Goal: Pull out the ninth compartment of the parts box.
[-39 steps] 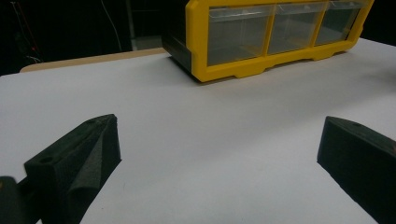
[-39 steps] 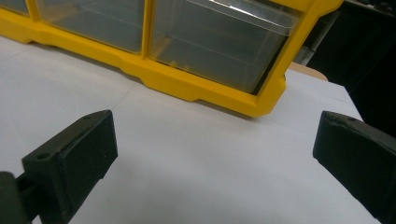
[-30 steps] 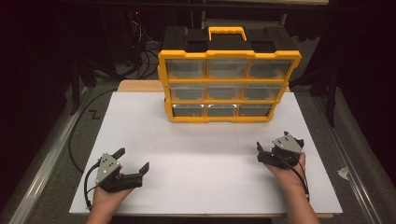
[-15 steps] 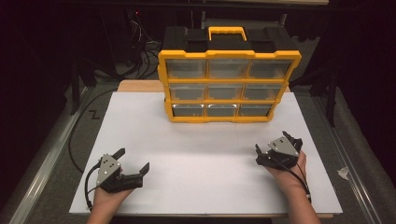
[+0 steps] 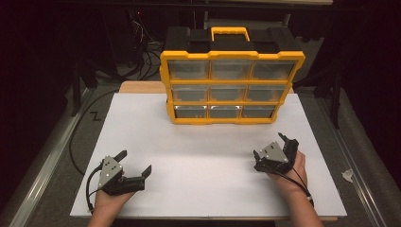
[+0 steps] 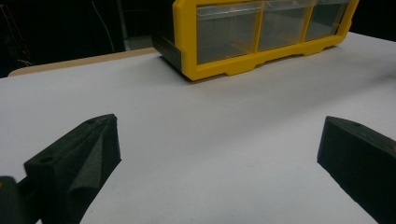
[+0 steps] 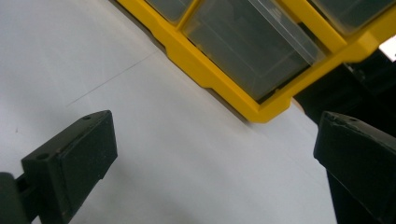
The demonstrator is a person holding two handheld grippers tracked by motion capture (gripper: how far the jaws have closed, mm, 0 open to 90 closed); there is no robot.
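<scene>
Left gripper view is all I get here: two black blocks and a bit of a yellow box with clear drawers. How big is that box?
Observer: The high view shows the whole yellow organizer: three rows of three clear drawers, with a yellow carry handle on its black top.
Operator: Is there a second gripper somewhere?
Observer: Yes. The right gripper is held over the white board in front of the organizer's right end, jaws apart, holding nothing.
Operator: What is it aimed at?
Observer: Its own view looks, tilted, at the organizer's bottom corner drawer.
Operator: And my gripper?
Observer: The left gripper sits near the board's front left, also open.
</scene>
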